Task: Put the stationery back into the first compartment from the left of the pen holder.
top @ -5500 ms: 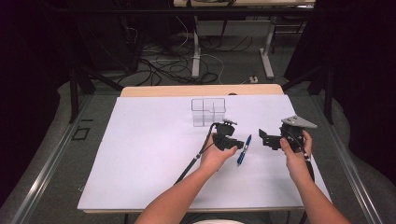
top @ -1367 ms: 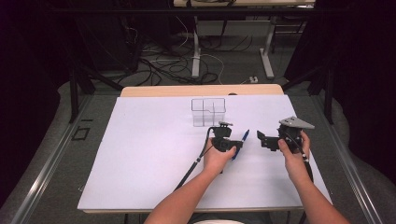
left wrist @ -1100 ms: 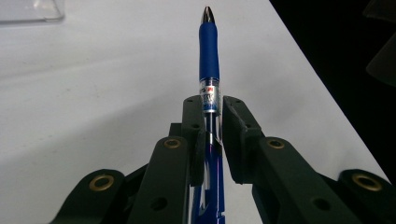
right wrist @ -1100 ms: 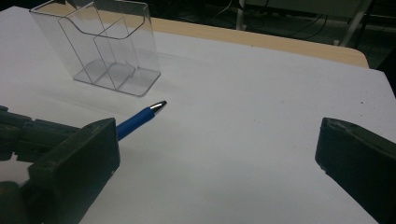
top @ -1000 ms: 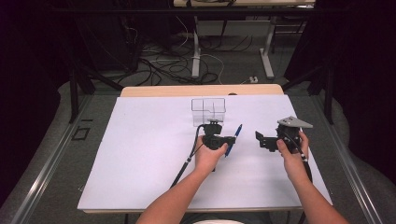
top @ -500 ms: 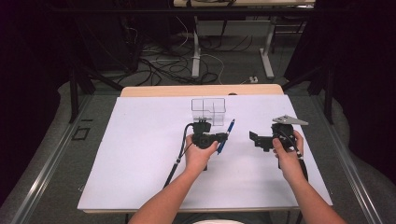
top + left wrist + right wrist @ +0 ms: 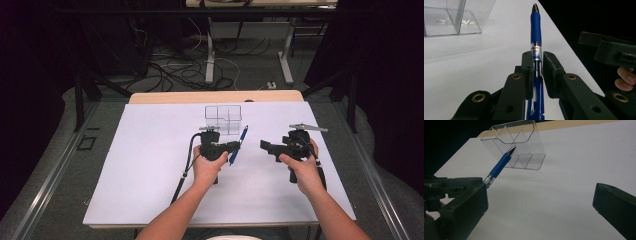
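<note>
Leftward went the left tool (image 7: 233, 145), clamping the blue pen (image 7: 239, 145) near the seemingly empty clear organizer (image 7: 223, 119).

Clear organizer (image 7: 223, 119) just beyond pen (image 7: 238, 145)

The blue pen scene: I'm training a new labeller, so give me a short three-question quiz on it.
1. True or false: the left gripper is shut on the blue pen.
2. Which way does the pen's tip point in the high view? A) toward the clear organizer B) toward the person C) off the left edge of the white table
3. Fill in: the right gripper has its jaws ____, with nothing between them.

Key: 1 true; 2 A; 3 open.
</note>
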`<state>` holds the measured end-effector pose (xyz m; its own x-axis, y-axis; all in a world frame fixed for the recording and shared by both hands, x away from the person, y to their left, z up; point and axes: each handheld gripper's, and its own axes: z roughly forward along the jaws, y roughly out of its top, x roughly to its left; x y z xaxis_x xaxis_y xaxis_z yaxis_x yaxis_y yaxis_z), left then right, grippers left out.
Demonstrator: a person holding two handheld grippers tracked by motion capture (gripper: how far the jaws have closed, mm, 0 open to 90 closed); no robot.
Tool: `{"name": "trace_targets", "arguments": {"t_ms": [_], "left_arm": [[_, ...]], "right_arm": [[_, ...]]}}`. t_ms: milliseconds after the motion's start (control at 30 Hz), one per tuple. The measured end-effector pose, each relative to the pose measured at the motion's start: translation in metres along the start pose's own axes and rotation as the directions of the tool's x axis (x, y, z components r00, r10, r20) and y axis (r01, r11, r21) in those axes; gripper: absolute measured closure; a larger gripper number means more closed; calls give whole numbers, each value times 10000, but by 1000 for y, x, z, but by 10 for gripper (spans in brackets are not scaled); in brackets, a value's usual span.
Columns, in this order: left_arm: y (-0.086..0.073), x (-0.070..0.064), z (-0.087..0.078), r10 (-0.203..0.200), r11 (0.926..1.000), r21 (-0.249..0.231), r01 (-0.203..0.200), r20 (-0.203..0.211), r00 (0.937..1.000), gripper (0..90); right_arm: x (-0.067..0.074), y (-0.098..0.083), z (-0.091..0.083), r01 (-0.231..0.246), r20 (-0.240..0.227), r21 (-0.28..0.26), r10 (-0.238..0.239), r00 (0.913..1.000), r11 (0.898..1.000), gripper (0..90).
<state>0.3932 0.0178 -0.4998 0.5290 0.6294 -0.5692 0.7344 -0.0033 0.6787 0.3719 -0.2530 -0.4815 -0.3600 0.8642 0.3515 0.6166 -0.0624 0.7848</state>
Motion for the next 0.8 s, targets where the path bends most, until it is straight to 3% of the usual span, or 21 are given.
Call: {"name": "trace_targets", "arguments": {"t_ms": [167,367,433,533,667,800], "left_arm": [[0,1,-6,-112,9998,-168,114,107,9999,797],[2,3,-16,-110,9990,-432,115,119,9999,797],[3,5,-19,-173,9985,-508,179,115,9998,797],[2,7,-21,-278,9976,-632,282,74,9996,797],[3,10,-24,-187,9982,-567,186,3,9998,797],[3,12,-26,-228,9976,-650,228,9,9997,797]], "right_arm": [[7,2,2,-312,-420,93,316,9986,9995,8],[12,6,12,-881,-1134,132,890,9896,9960,101],[15,11,17,-1463,-1652,180,1473,9752,9891,156],[17,14,22,-1647,-1763,221,1660,9702,9861,201],[18,20,29,-2349,-2131,330,2365,9480,9715,281],[18,23,35,-2806,-2265,75,2749,9344,9598,395]]}}
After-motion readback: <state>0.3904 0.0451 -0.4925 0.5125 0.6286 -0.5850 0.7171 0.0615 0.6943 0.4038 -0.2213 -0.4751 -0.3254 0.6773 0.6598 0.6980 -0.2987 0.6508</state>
